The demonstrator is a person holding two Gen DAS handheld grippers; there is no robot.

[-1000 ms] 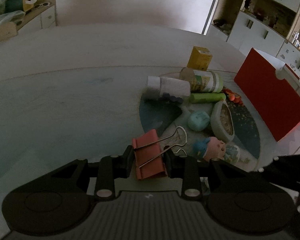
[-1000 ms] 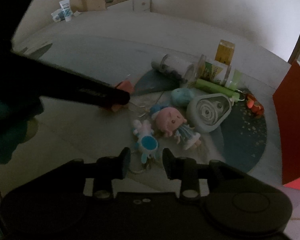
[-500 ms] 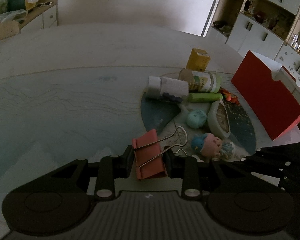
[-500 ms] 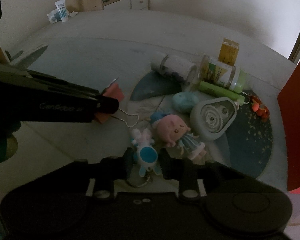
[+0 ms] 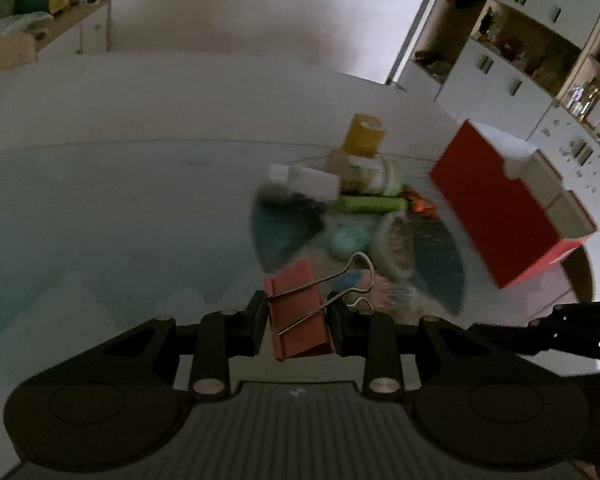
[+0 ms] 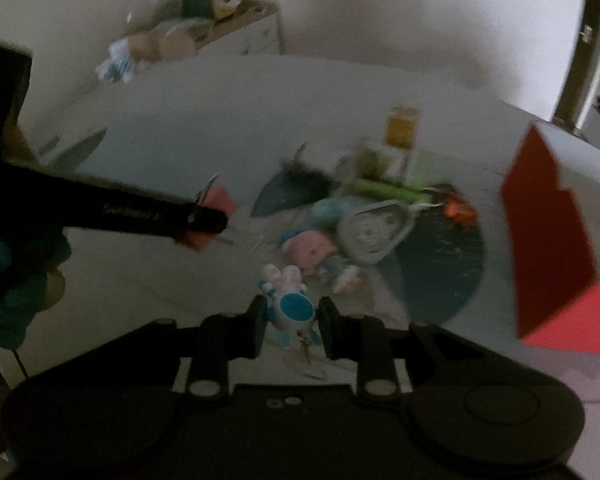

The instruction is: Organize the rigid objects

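The left gripper [image 5: 298,322] is closed on a red binder clip [image 5: 298,312], its two black fingers pressing the clip's flat sides from left and right. The clip is salmon-red with a matte body, and its two silver wire handles [image 5: 342,280] are folded out toward the upper right, ending in rounded loops. In the right wrist view the same clip [image 6: 216,216] shows at the tip of the left gripper, above the pale table [image 6: 160,140] and apart from the other items. The right gripper [image 6: 292,322] has its fingers narrowed around a small white-and-blue figurine [image 6: 290,304], which has a round blue disc on its front and short white limbs; the fingers stand against its sides, with the figurine between them. Further ahead on the table lies a blurred cluster: a pink-and-blue doll [image 6: 314,250], a grey rounded triangular item [image 6: 374,228], a teal lump [image 6: 328,208], a green tube [image 6: 392,190], a white-capped bottle [image 5: 304,180] lying on its side, and a yellow box [image 5: 364,136] standing upright behind them. A red open-topped box [image 5: 500,204] stands to the right of this cluster, near the table edge. Motion blur obscures finer detail of the cluster.
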